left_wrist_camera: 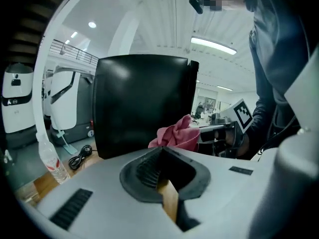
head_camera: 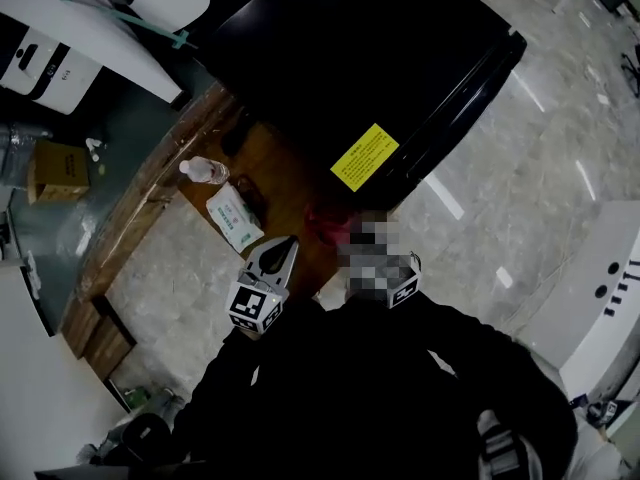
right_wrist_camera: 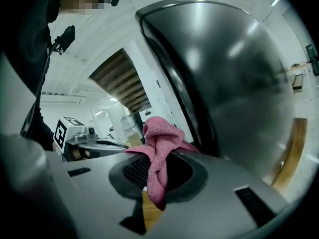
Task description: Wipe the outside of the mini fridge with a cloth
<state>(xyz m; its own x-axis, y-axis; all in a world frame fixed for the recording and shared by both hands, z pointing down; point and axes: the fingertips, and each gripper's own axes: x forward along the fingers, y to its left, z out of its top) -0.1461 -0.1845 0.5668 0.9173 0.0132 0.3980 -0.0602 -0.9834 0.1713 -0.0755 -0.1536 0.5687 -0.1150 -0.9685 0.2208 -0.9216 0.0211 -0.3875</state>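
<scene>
Two grippers were held close together before the black mini fridge (head_camera: 370, 58). It stood at 12 o'clock in the head view, on the far end of a wooden table (head_camera: 130, 228). Far out at 9 o'clock a cardboard box (head_camera: 58, 171) lay well apart from the table. On the table itself there was a water bottle (head_camera: 205, 171), and a white packet (head_camera: 235, 218) lay just beside it, at its 5 o'clock.

At the 5 o'clock of the packet was the left gripper (head_camera: 288, 243), pointing up toward the fridge. Its jaws were together and had nothing between them. In the left gripper view the dark side of the fridge filled the middle, and a black cable (left_wrist_camera: 79, 158) lay on the table at 8 o'clock.

Next to it, at its 3 o'clock, was the right gripper (right_wrist_camera: 154, 151). Its jaws were pressed onto a pink cloth (right_wrist_camera: 159, 133), which was bunched above them, with one end hanging down between them. The cloth was very near the lower corner of the fridge, but I could not tell if it touched. A yellow label (head_camera: 364, 156) was on the fridge, at 12 o'clock from the right gripper.
</scene>
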